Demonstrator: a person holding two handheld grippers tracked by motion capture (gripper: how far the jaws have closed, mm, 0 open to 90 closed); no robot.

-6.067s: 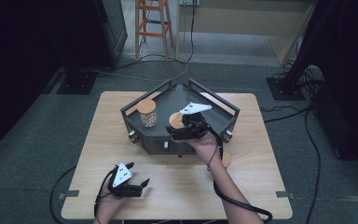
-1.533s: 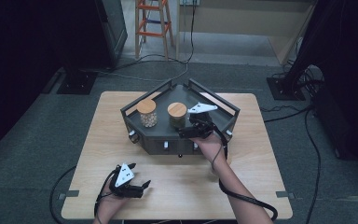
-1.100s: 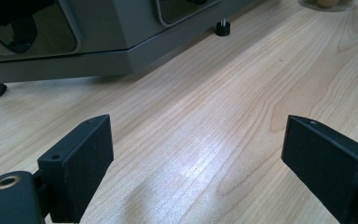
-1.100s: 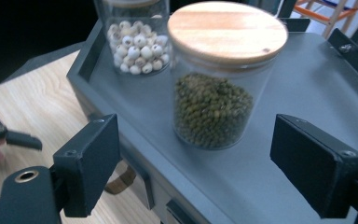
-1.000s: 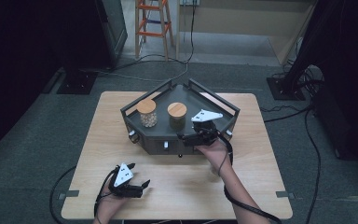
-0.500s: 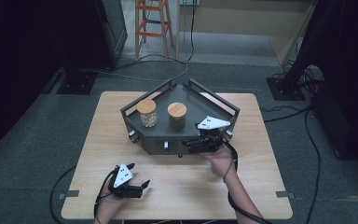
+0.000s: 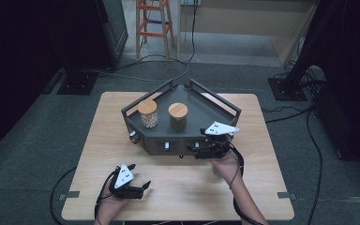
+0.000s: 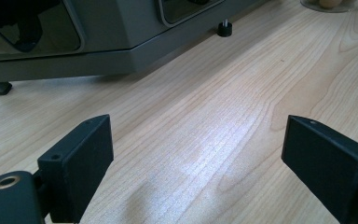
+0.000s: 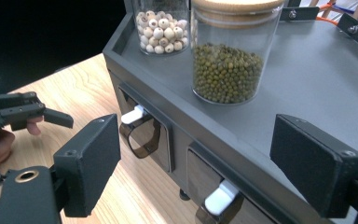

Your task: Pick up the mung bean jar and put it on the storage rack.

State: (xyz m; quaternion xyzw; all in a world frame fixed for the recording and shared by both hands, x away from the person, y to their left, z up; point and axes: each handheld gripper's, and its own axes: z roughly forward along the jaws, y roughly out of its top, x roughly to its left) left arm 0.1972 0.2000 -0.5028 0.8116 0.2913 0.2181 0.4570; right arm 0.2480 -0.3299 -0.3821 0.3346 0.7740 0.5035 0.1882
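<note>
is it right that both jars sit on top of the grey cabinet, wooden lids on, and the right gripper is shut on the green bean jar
Not quite. The right gripper is open, jaws wide apart and short of the green bean jar, holding nothing; the right gripper view shows it. The rest holds: that jar and the white bead jar both stand on the grey cabinet with wooden lids on.

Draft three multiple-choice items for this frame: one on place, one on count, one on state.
1. Where does the jar of green beans stand?
A. on the dark stand's top
B. on the bare table
C. in a gripper

2. How many lidded jars are on the stand?
A. one
B. two
C. four

3. How are the right gripper's jaws?
A. shut on a jar
B. shut on nothing
C. open, holding nothing

Key: 1 A, it sits on the grey top beside the jar of pale beads; 2 B, both show in the high view; 3 C, jaws stand wide apart.
</note>
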